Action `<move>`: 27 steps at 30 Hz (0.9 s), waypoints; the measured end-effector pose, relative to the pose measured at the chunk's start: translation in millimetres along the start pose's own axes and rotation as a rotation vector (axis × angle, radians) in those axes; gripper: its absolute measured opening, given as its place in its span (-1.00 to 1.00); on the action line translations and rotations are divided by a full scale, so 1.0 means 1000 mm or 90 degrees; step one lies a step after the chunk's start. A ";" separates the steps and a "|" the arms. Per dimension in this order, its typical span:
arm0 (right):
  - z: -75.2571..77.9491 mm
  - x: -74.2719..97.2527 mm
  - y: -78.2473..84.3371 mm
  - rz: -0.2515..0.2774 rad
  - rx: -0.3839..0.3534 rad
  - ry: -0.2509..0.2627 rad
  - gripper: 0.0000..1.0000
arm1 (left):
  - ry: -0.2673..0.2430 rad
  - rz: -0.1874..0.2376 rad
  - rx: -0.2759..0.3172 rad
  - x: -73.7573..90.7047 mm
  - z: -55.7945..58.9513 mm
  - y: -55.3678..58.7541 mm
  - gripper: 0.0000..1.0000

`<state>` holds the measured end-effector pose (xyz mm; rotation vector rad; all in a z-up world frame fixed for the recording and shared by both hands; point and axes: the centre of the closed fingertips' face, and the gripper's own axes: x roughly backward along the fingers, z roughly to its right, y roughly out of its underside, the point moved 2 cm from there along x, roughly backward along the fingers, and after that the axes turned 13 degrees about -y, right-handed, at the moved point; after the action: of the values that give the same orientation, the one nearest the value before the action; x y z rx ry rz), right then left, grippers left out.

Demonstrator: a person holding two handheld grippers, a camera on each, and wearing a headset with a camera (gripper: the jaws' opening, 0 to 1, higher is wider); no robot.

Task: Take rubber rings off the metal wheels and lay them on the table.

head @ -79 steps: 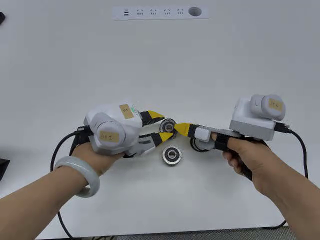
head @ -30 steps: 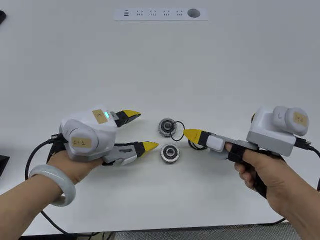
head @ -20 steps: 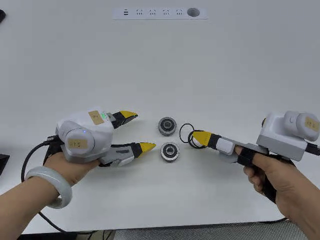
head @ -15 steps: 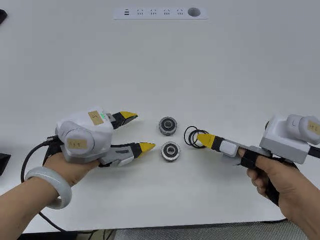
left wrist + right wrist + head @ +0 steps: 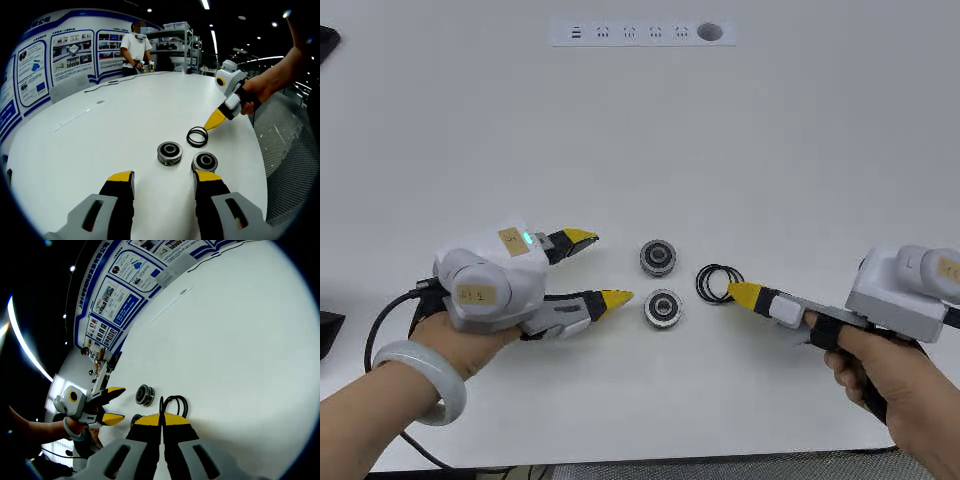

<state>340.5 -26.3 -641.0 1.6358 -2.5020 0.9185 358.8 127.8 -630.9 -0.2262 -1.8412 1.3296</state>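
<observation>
At the left, left gripper (image 5: 600, 267) low over the table (image 5: 640, 140), jaws spread wide, nothing between them, lower tip close to the near metal wheel (image 5: 663, 308). Lies flat and unheld, that wheel, so could skid across the smooth top if nudged off-centre on the way in. Same hazard for the far metal wheel (image 5: 658, 257), just beyond it and apart from it. Cannot tell whether either carries another ring in its groove; could end up closing on bare metal for nothing.

Right of both wheels, rubber rings (image 5: 719, 282) flat on the table in a loose overlapping stack, clear of the wheels.

At the right, right gripper (image 5: 737, 292), jaws pressed together, yellow tip touching the edge of the stack. Cannot tell whether a ring is nipped in the seam. If so, could drag the stack along on withdrawal or flick a ring away: thin rubber, likely to cling and spring.
</observation>
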 end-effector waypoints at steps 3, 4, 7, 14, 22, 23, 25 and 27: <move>0.001 0.000 0.003 -0.013 0.017 0.009 -0.95 | 0.002 -0.001 0.002 0.001 0.001 0.000 -0.02; 0.001 0.000 0.003 -0.015 0.022 0.010 -0.95 | 0.002 0.000 0.003 0.002 0.001 0.001 -0.02; 0.005 0.001 0.002 -0.018 0.033 0.017 -0.91 | 0.004 0.002 0.006 0.003 0.002 0.002 -0.02; 0.007 0.004 0.001 -0.027 0.069 0.033 -0.84 | 0.005 0.000 0.011 0.007 0.002 0.006 -0.03; 0.008 0.006 -0.001 -0.040 0.118 0.042 -0.75 | 0.007 0.008 0.018 0.010 0.005 0.003 -0.03; 0.009 0.006 -0.002 -0.043 0.126 0.040 -0.71 | 0.009 0.012 0.018 0.011 0.006 0.002 -0.02; 0.009 0.007 -0.001 -0.049 0.140 0.034 -0.70 | 0.011 0.014 0.018 0.012 0.007 0.001 -0.02; 0.008 0.007 -0.002 -0.052 0.150 0.032 -0.66 | 0.013 0.016 0.020 0.013 0.007 0.001 0.00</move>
<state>341.1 -37.0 -644.8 1.7362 -2.3517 1.2678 344.9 130.4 -625.4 -0.2474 -1.8046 1.3675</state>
